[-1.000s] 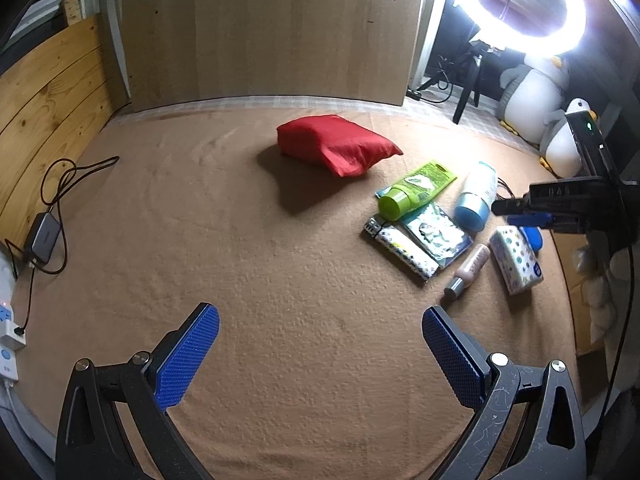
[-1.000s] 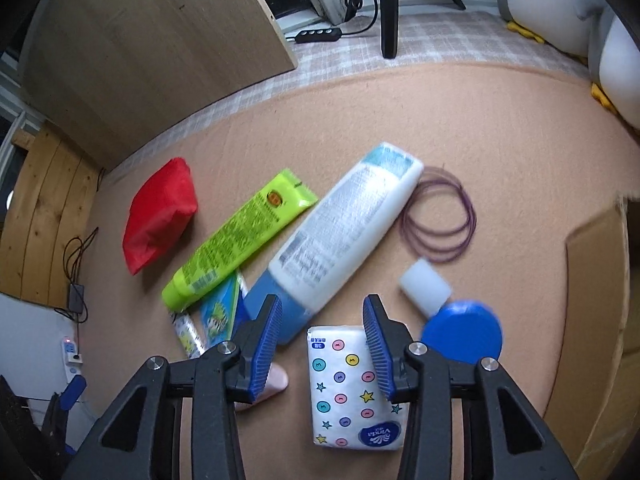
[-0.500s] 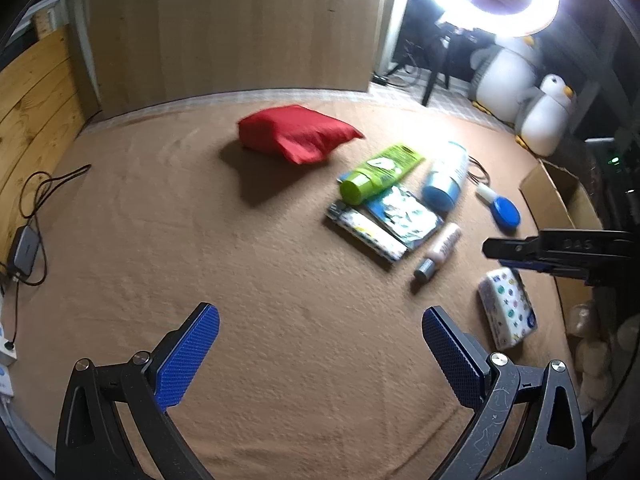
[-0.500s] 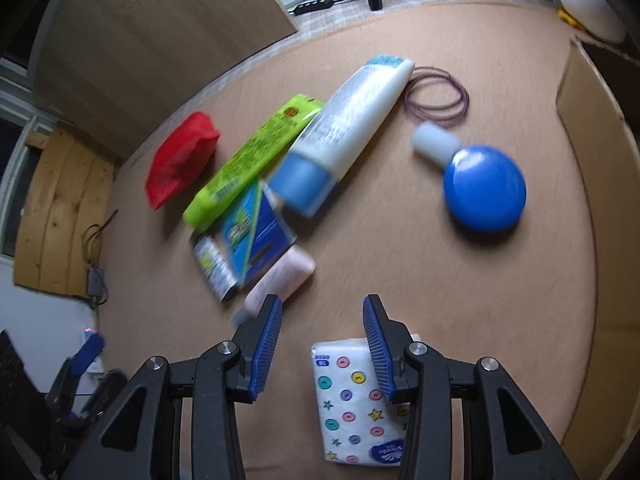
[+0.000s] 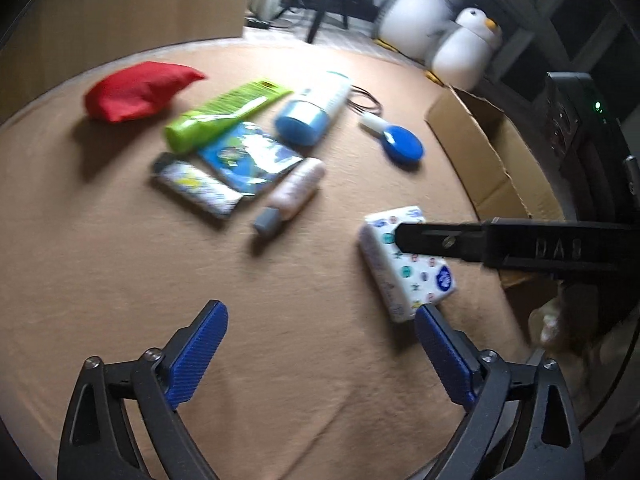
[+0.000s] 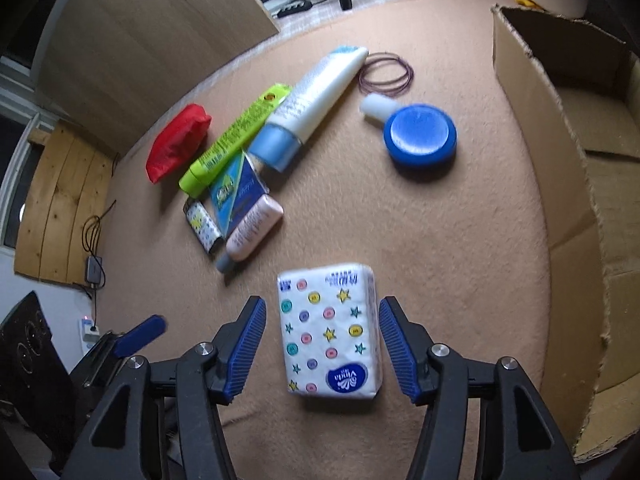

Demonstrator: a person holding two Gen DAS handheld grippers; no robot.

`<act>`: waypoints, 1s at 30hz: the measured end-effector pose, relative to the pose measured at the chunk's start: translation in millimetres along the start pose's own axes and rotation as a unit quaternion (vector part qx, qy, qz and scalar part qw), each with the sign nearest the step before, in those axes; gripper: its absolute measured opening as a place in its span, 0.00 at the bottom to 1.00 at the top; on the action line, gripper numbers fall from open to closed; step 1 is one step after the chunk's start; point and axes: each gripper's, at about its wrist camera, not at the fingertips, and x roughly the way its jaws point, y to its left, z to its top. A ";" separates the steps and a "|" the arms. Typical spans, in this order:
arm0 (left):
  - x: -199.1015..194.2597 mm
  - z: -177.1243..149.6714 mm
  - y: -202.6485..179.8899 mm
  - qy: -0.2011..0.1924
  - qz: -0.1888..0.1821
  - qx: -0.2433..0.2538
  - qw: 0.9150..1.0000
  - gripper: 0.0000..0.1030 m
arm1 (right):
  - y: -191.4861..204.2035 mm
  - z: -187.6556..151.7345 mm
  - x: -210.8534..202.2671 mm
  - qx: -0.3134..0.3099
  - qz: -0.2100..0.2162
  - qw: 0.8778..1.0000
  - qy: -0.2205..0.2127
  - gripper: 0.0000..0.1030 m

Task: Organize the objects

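Right wrist view: right tool (image 6: 320, 344) wide astride tissue pack (image 6: 330, 332), box wall (image 6: 560, 184) well right.

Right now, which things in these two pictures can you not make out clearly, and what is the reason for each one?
- Cardboard box inside: right wrist view, cut off by the frame edge; contents unknown.
- Tissue pack: left wrist view, partly covered by the right claw's arm.
- Blue sachet print: left wrist view, motion blur.
- Small patterned tube label: right wrist view, too small.
- Plush penguins: left wrist view, blurred.
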 end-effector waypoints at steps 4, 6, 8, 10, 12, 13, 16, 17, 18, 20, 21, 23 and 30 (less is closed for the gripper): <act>14.4 5.9 -9.8 0.013 -0.023 0.001 1.000 0.88 | 5.2 -4.7 5.9 -0.022 -0.003 1.000 0.014 0.53; 19.8 8.3 -12.0 0.020 -0.036 -0.003 0.999 0.85 | 6.4 -5.7 6.9 -0.029 -0.006 0.999 0.016 0.53; 25.9 9.9 -15.0 0.026 -0.047 -0.004 0.999 0.79 | 5.7 -5.4 7.3 -0.031 -0.005 0.999 0.018 0.53; 32.0 11.2 -17.6 0.033 -0.053 -0.003 0.998 0.75 | 3.9 -5.7 7.4 -0.032 -0.004 0.999 0.019 0.51; 37.3 12.2 -19.4 0.038 -0.062 -0.005 0.997 0.72 | 2.7 -6.1 9.1 -0.032 -0.004 0.999 0.023 0.47; 39.5 12.1 -21.0 0.041 -0.067 -0.005 0.997 0.69 | 2.0 -6.6 10.7 -0.032 -0.003 0.999 0.027 0.47; 47.4 13.0 -24.9 0.046 -0.075 -0.004 0.996 0.64 | 2.8 -9.9 13.3 -0.038 -0.002 0.999 0.032 0.45; 50.2 14.5 -26.1 0.044 -0.077 -0.004 0.996 0.60 | 3.7 -10.7 13.3 -0.041 -0.002 0.999 0.031 0.45; 51.7 15.8 -27.4 0.044 -0.082 -0.004 0.996 0.57 | 4.1 -11.0 13.4 -0.042 -0.001 0.999 0.031 0.44; 53.8 17.0 -29.5 0.047 -0.093 -0.006 0.995 0.51 | 4.7 -11.4 13.2 -0.041 0.000 0.999 0.030 0.43; 53.8 17.2 -31.1 0.046 -0.090 -0.005 0.995 0.51 | 5.0 -11.9 13.1 -0.041 0.002 0.999 0.030 0.41; 54.3 17.8 -32.5 0.044 -0.088 -0.004 0.995 0.51 | 5.6 -12.8 12.2 -0.039 0.005 0.999 0.029 0.41; 33.9 24.3 -45.0 0.019 -0.075 0.004 0.997 0.49 | 5.9 -15.9 1.9 -0.034 0.018 0.999 0.019 0.40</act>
